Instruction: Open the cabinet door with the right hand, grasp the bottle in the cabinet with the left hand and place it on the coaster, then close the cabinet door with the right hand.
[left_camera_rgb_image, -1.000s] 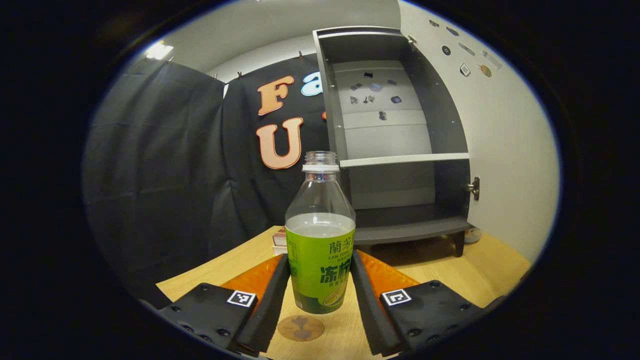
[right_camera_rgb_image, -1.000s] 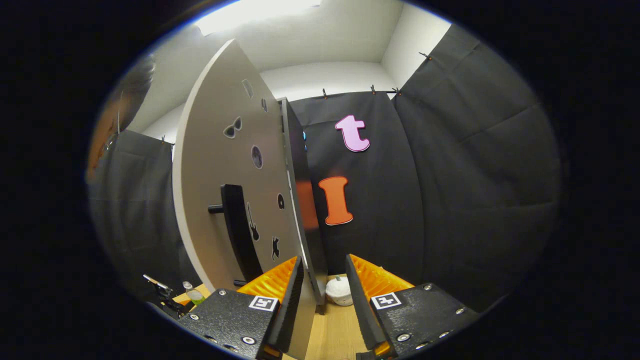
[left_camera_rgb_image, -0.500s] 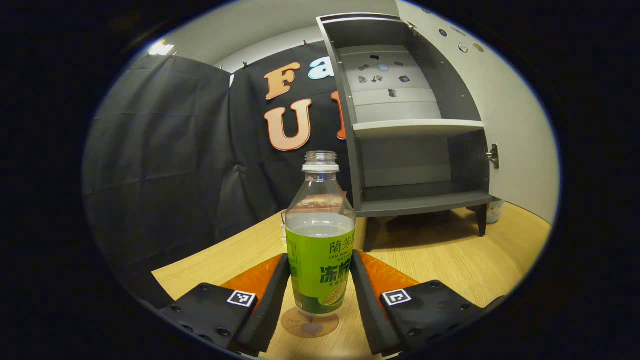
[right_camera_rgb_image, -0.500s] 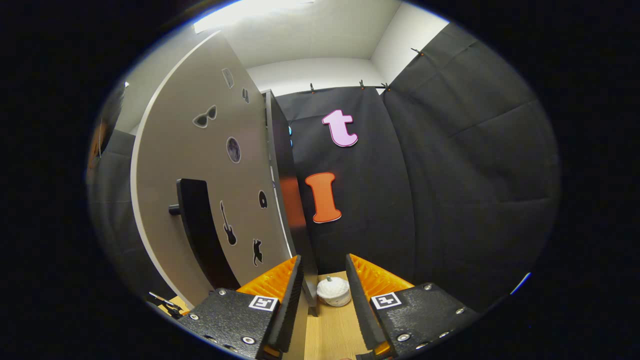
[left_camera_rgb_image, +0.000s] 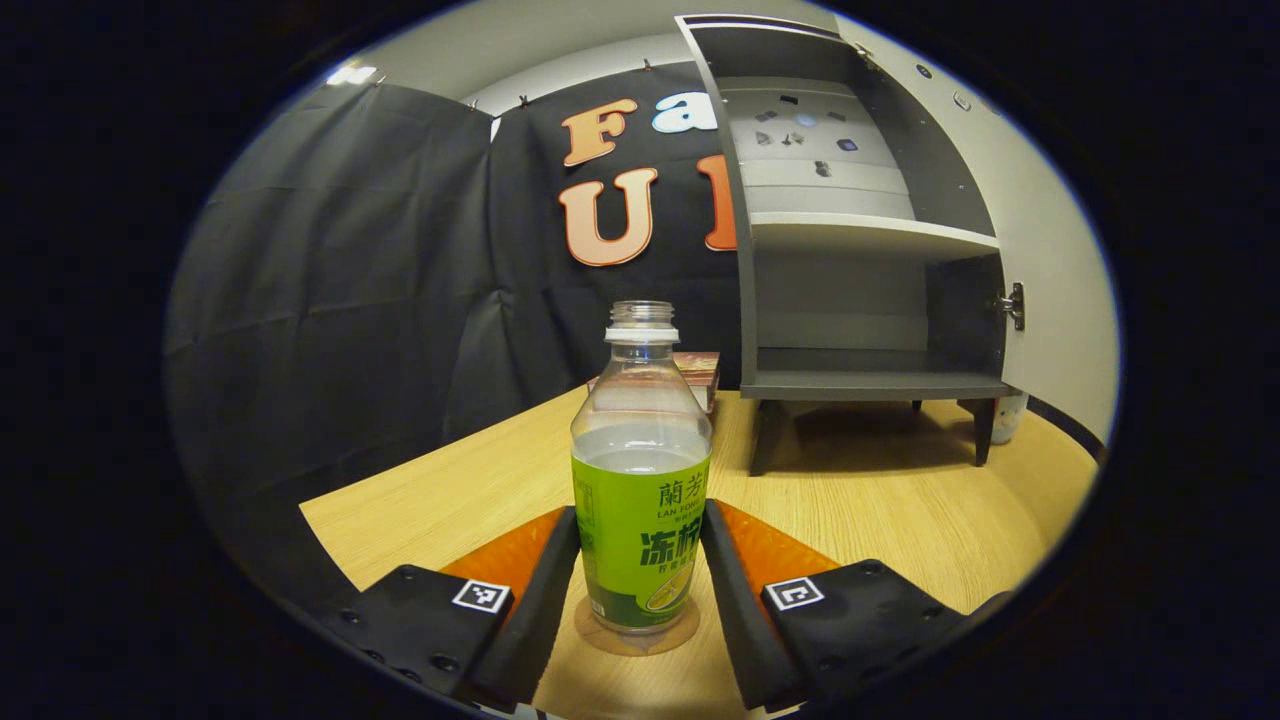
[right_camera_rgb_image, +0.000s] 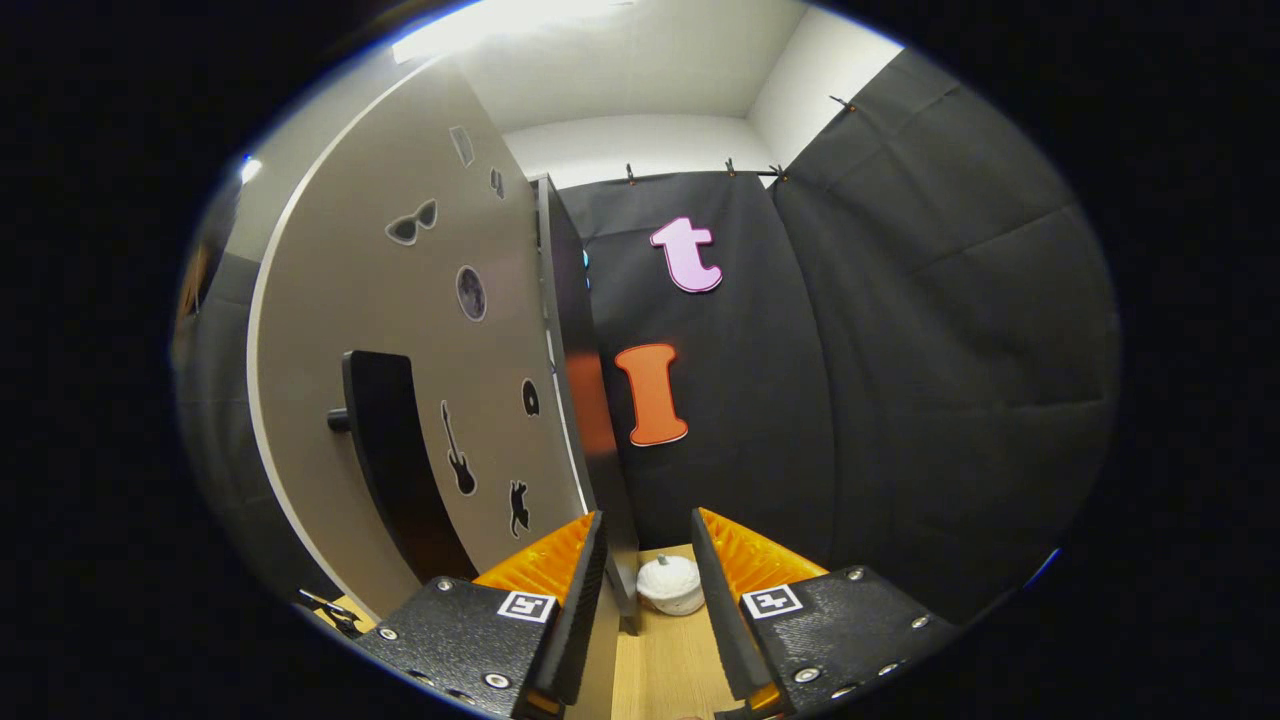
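L gripper view: left tongs (left_camera_rgb_image: 640, 560) closed on the bottle (left_camera_rgb_image: 641, 480), one finger (left_camera_rgb_image: 545, 590) pressed on each side of the green label. Bottle upright, no cap, clear liquid up to about the label's top edge. Its base sits on the round brown coaster (left_camera_rgb_image: 636, 640), which lies on the wood counter (left_camera_rgb_image: 880, 500); can't tell if full weight is down or the base is just touching, since the fingers hide most of the contact line.

Behind and to the right in that view: grey cabinet (left_camera_rgb_image: 860, 250) on short legs, standing on the counter, interior open, shelves bare, small stickers on the back panel of the upper compartment. Cabinet door (left_camera_rgb_image: 1050, 230) swung out wide at the far right, hinge visible on its inner edge. A reddish book-like stack (left_camera_rgb_image: 695, 368) sits on the counter just left of the cabinet, behind the bottle.

R gripper view: right tongs (right_camera_rgb_image: 645, 575) parted, nothing between the fingers, gap moderate. Door (right_camera_rgb_image: 400, 380) seen from outside, at left, with dark handle (right_camera_rgb_image: 385, 450) and stickers; tongs near its lower edge, not touching the handle. Small white lidded jar (right_camera_rgb_image: 670, 585) on the counter beyond the fingertips.
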